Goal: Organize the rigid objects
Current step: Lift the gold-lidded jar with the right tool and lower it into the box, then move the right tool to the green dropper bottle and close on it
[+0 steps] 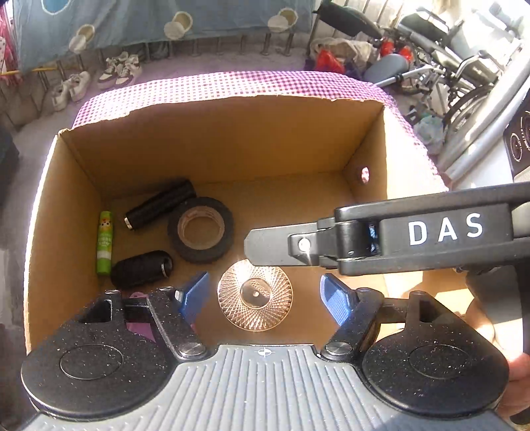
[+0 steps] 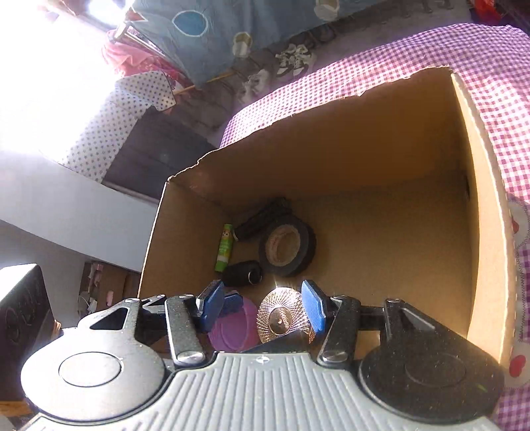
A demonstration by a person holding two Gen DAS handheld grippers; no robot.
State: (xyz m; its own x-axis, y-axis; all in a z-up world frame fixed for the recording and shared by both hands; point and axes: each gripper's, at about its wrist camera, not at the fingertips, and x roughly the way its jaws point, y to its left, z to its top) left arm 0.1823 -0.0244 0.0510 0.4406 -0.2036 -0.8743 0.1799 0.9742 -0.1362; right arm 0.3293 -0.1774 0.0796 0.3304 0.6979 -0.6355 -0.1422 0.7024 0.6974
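Note:
An open cardboard box (image 1: 212, 139) stands on a purple checked cloth. On its floor lie a copper patterned disc (image 1: 254, 294), a black tape roll (image 1: 200, 229), a black cylinder (image 1: 160, 207), a black key fob (image 1: 140, 269), a green tube (image 1: 104, 242) and a purple lid (image 2: 232, 328). My left gripper (image 1: 265, 295) is open above the box with the disc between its blue fingers. My right gripper (image 2: 263, 305) is open over the same disc (image 2: 281, 320); its black body marked DAS (image 1: 414, 232) reaches in from the right in the left wrist view.
The box (image 2: 477, 232) sits on the checked cloth (image 2: 490, 53). Shoes (image 1: 119, 69) and a blue hanging sheet (image 1: 159, 20) are on the floor behind. A wheelchair (image 1: 447, 66) and clutter stand at the back right.

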